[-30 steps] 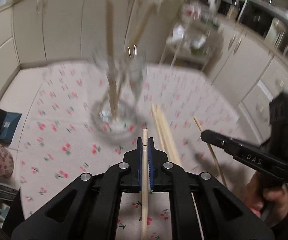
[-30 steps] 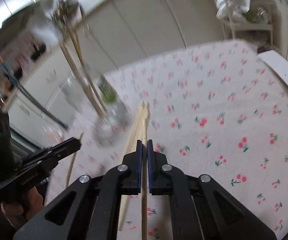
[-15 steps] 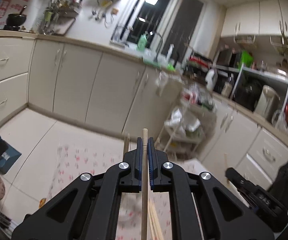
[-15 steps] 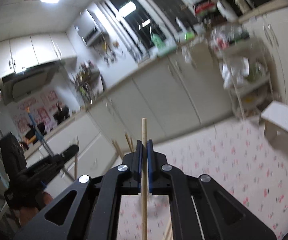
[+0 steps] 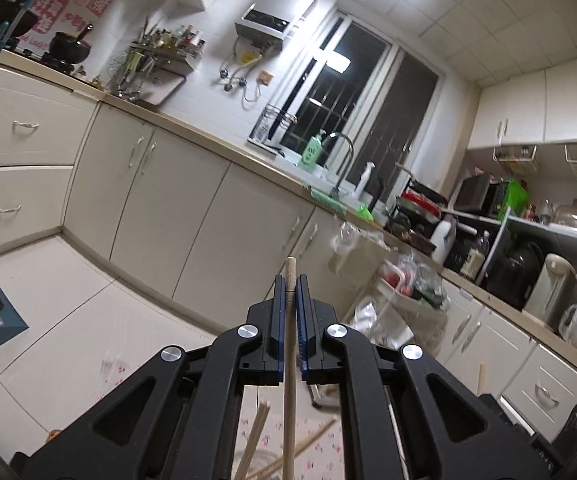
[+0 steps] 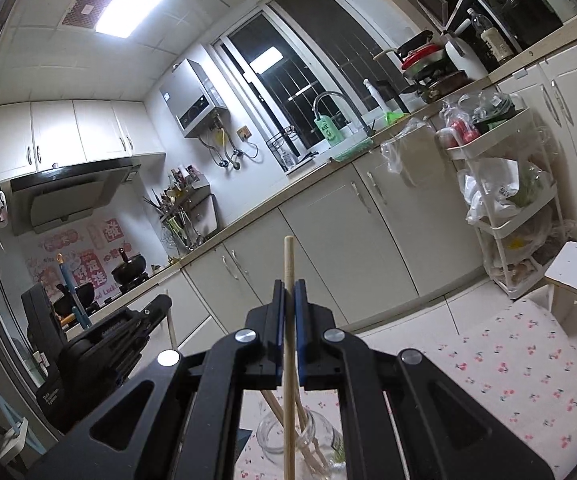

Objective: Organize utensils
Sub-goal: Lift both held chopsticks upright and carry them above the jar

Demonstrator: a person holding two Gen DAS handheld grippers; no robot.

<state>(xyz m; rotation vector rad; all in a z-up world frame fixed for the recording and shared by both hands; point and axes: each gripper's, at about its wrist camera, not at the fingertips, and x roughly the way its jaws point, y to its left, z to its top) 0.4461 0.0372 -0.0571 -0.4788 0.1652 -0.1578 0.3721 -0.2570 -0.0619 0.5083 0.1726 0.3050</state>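
Each black claw is clamped on one pale wooden chopstick: the left claw point(image 5: 289, 300) pinches a chopstick point(image 5: 289, 380) whose blunt tip juts just past the blue pads, and the right claw point(image 6: 287, 312) grips another chopstick point(image 6: 288, 360) the same way, both held about level above the clear glass jar point(image 6: 304, 440). That jar, seen low in the right wrist view directly beneath the right claw, holds several wooden chopsticks point(image 6: 278, 410) leaning against its rim; it stands on the bench cloth printed with small red cherries point(image 6: 508, 364). To finish this step well, each stick would likely need tipping end-down over the jar's mouth before release, one claw at a time, so neither stick knocks those already inside. Beyond the jar run cream kitchen cabinets point(image 6: 348, 240) under a dark window point(image 6: 308, 80).
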